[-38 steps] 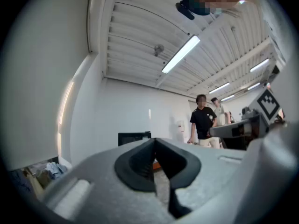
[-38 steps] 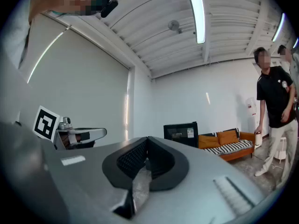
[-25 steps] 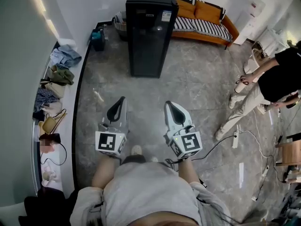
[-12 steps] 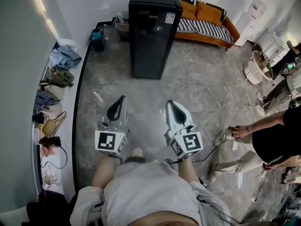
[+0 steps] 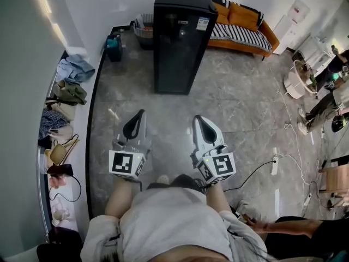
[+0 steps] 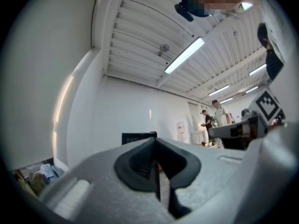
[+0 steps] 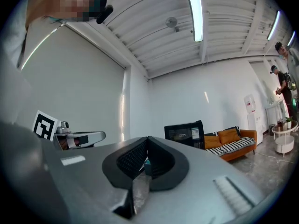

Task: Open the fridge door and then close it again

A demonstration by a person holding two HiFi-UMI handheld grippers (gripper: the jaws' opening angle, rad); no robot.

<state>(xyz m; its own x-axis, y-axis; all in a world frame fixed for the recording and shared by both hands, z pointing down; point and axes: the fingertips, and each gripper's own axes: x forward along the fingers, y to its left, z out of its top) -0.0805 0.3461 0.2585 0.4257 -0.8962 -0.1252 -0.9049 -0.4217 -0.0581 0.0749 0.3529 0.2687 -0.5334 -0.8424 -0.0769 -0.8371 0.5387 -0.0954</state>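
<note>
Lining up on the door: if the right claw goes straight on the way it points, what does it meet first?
Probably the fridge, on its front near the right edge. The way to it looks free, though depth is unclear.

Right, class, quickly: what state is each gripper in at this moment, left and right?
Left gripper: closed, holding nothing.
Right gripper: closed, holding nothing.

Right tool (image 7: pixel 147 140) jaws together, empty; black fridge (image 7: pixel 183 133) ahead, orange sofa (image 7: pixel 231 143) beside.
</note>
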